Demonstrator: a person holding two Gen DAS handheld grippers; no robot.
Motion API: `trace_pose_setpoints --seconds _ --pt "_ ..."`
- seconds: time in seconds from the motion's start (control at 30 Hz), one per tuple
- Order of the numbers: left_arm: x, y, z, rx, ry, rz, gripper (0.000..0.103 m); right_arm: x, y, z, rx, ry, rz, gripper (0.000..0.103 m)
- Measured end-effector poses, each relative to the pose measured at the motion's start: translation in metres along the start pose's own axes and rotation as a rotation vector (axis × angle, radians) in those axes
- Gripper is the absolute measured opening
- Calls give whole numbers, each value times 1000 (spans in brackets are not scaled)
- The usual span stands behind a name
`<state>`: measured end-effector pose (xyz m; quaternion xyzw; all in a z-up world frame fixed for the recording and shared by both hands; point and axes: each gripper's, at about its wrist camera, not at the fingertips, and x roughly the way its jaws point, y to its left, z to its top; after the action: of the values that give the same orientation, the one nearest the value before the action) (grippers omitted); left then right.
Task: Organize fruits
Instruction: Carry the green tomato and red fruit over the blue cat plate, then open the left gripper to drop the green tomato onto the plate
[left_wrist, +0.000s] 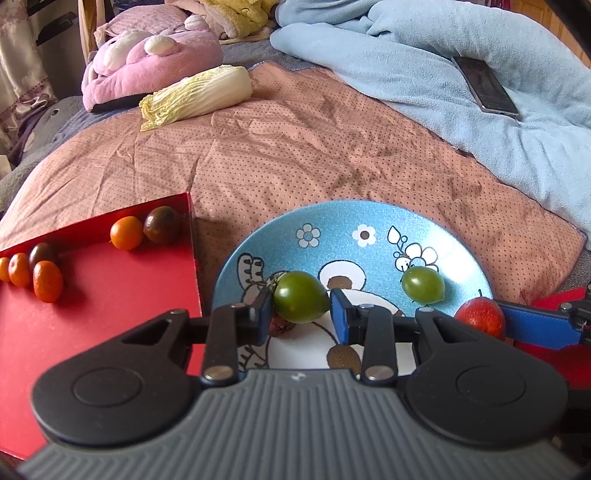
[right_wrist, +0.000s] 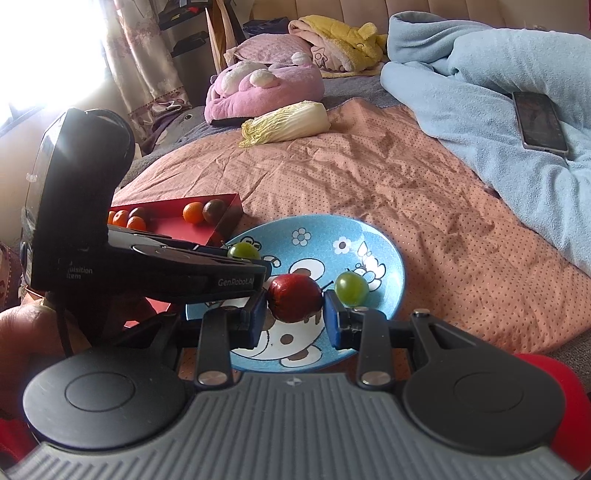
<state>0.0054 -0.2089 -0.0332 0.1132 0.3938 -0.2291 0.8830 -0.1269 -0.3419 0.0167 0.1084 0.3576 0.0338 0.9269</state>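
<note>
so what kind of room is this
Most likely a bedroom, with the work done on a bed: a rumpled light-blue fleece blanket, a pink plush animal cushion and a dotted peach quilt under the blue cartoon plate.

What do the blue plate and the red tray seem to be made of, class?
The blue plate looks like glazed ceramic or melamine: glossy, speckled, with a printed cartoon and window glare on its rim. The red tray seems to be thin lacquered card or plastic: flat, with a shiny upright wall; which one is unclear.
</note>
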Motion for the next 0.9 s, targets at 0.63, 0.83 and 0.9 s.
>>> trace_pose_setpoints --seconds 0.63,0.83,0.9 --pt "-1 -1 7 7 -10 -4 42 -2 -2 0 6 2 -1 39" --pt "-7 1 10 0 -23 -14 42 -3 0 0 7 0 -3 39" --pt "-11 4 9 -6 -30 -12 42 -3 0 0 6 1 -1 39"
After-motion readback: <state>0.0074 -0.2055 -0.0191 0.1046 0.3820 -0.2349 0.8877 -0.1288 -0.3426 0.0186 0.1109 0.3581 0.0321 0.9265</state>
